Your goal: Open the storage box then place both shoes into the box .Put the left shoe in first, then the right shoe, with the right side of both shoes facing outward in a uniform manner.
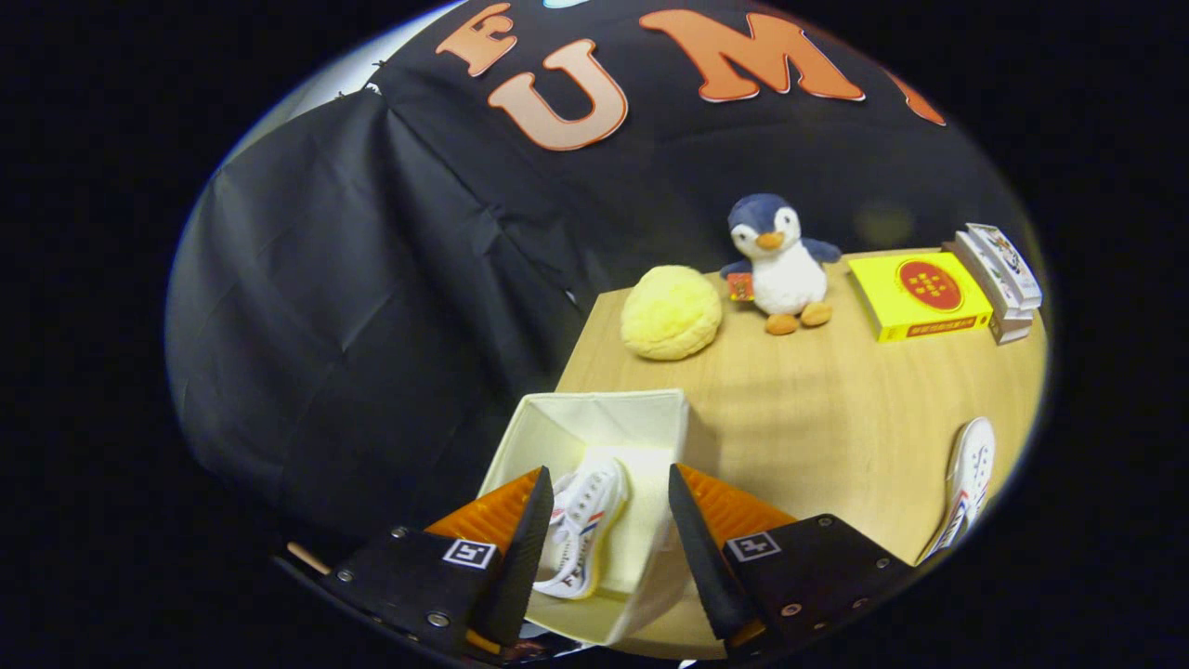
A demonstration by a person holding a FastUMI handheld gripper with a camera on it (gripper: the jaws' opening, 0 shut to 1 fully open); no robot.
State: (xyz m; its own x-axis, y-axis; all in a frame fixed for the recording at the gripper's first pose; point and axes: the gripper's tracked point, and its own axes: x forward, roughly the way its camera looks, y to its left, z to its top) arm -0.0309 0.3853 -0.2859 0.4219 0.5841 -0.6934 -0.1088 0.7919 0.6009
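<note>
An open cream storage box (594, 418) stands at the near left corner of the wooden table, right under my fingers. One white shoe (581, 525) with red and blue marks lies inside it, on its side, seen in the gap between my fingers. My gripper (608, 534) hangs open above the box and touches nothing. The second white shoe (966, 483) lies on the table well to the right of my right finger (706, 548), partly cut off.
Beyond the box sit a yellow round plush (671, 311), a penguin toy (778, 265), a flat yellow box (920, 295) and a stack of small cartons (1001, 279). The table's left edge (571, 358) drops off beside the box, with black cloth behind.
</note>
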